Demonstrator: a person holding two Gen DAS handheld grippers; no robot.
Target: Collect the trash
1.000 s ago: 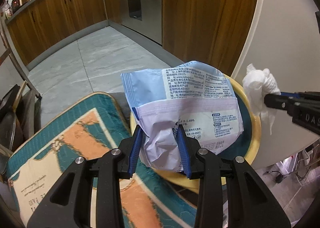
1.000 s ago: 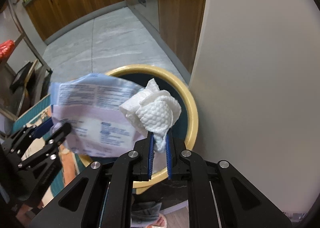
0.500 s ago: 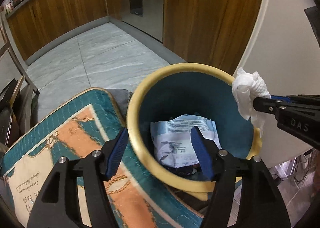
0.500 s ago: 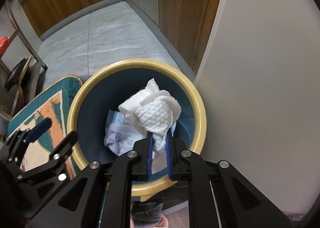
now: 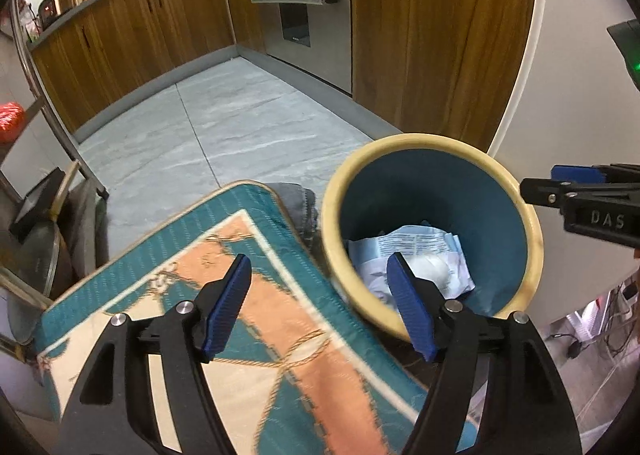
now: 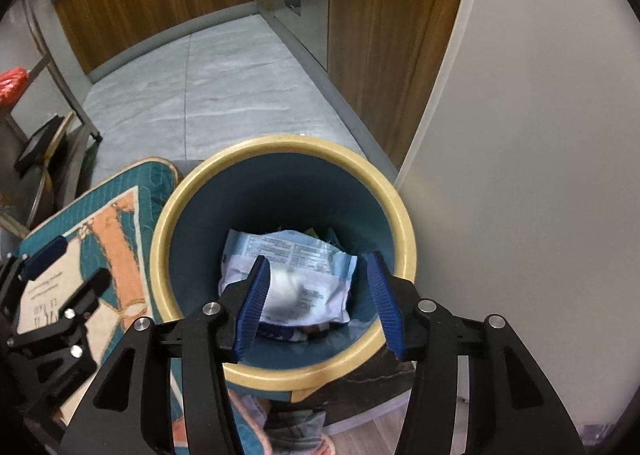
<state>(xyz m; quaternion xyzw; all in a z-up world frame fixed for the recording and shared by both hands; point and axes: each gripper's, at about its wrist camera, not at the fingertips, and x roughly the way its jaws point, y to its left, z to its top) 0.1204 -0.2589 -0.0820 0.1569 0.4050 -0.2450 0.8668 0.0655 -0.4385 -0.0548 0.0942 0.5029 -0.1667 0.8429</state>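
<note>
One waste bin (image 6: 402, 223), blue inside with a pale yellow rim, stands on the floor against a white wall (image 6: 520, 135). Two pieces of trash lie inside it: one light blue printed wrapper (image 6: 296, 251), flattened and creased near the bottom, and one white crumpled tissue (image 6: 286, 287), which appears blurred on top of the wrapper. Beneath the wrapper some further scraps show at the bin's bottom, too unclear to identify or count. Two hand-held grippers are present. The right gripper (image 6: 316, 301) is directly above the bin mouth, pointing down into it; its jaws are opening, its two blue pads (image 6: 252, 301) stand apart, and nothing is between them, the tissue lying below in the bin. The left gripper (image 5: 318, 305) is at the bin's left side, over the boundary between the rim and one patterned rug (image 5: 260, 335) in teal, orange and cream; its jaws are also opening, set wide apart, and they are empty. In the left wrist view the right gripper's fingertips (image 5: 560, 185) reach in from the right edge, just above the bin rim. One stainless oven (image 5: 304, 7) is set among wooden cabinets (image 5: 160, 27) across the grey tiled floor (image 5: 224, 127).
</note>
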